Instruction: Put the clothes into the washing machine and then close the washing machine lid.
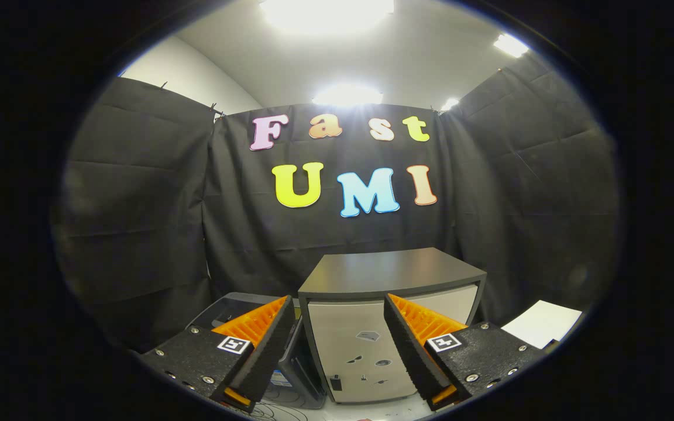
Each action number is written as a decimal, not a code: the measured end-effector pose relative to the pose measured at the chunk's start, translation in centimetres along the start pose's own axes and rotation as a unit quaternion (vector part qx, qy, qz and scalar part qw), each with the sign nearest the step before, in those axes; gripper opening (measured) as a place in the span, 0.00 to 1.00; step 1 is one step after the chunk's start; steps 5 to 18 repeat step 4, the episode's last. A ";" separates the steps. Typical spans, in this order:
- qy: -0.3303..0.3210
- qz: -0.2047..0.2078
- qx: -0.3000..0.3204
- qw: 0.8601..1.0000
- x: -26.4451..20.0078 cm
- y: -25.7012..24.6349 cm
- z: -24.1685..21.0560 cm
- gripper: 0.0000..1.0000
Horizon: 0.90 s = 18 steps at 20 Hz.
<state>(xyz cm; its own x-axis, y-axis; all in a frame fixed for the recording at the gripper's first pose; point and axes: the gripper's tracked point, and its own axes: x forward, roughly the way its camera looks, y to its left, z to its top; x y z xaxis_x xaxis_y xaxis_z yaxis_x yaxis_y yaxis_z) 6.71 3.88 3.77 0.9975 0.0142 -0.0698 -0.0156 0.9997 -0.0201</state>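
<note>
The washing machine (366,345) is a small box with a pale front and a dark flat lid (392,272) that lies level on top. It stands just ahead of my fingers, against the black cloth wall. My gripper (337,301) is open, with nothing between its orange-and-black fingers (264,336). The gap between the fingers frames the machine's front. The fingers are apart from the machine.
A dark grey container (229,307) sits to the left of the machine, partly hidden behind my left finger. A white sheet (542,323) lies to the right, beyond my right finger. Black cloth walls close in the back and both sides.
</note>
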 end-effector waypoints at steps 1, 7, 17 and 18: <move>0.000 0.000 0.000 1.000 0.1 -0.1 0.0 0.94; 0.001 0.000 0.002 1.000 0.1 -0.4 0.0 0.94; 0.001 0.000 0.002 1.000 0.1 -0.4 0.0 0.94; 0.001 0.000 0.002 1.000 0.1 -0.4 0.0 0.94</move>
